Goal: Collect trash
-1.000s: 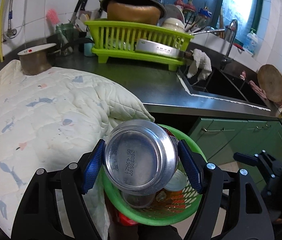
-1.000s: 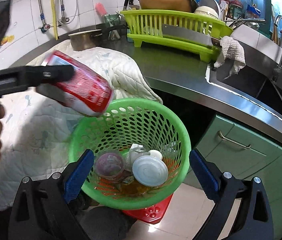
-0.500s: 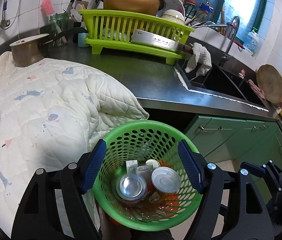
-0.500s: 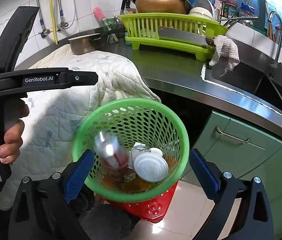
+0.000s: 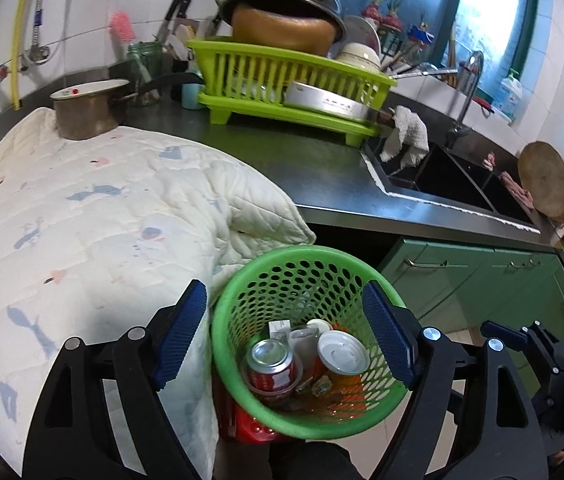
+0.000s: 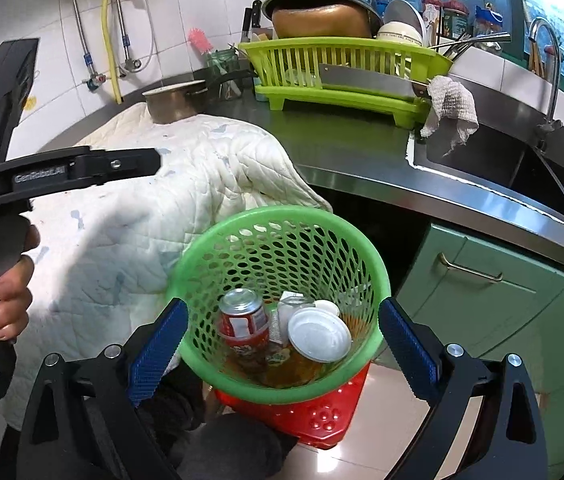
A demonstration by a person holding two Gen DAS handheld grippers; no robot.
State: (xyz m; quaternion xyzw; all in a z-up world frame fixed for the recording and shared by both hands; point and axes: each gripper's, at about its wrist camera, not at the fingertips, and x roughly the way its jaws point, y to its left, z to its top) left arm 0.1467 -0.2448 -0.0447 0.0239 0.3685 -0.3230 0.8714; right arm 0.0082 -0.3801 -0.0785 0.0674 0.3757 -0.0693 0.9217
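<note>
**A:** What was shown, and why were things placed as they were?

**B:** A round green plastic basket with a perforated wall was seen from above, set on a red plastic stool just in front of a steel kitchen counter. It was probably placed there so that trash could be dropped in from the counter's edge. Beside the basket, a quilted cream blanket with small fish prints was draped over the counter.

**A:** How were the claws held?

**B:** The left gripper was held above the basket with its blue-padded jaws spread wide; nothing was gripped. The right gripper was likewise held over the basket, jaws wide apart and empty.

**A:** Where was the trash, and how did it look?

**B:** A red aluminium drink can with a silver top was seen upright inside the basket, against its near-left wall. Beside it a tin with a white round lid and a small clear jar were lying. Orange wrappers were glimpsed at the bottom. The can's drop was judged complete.
</note>
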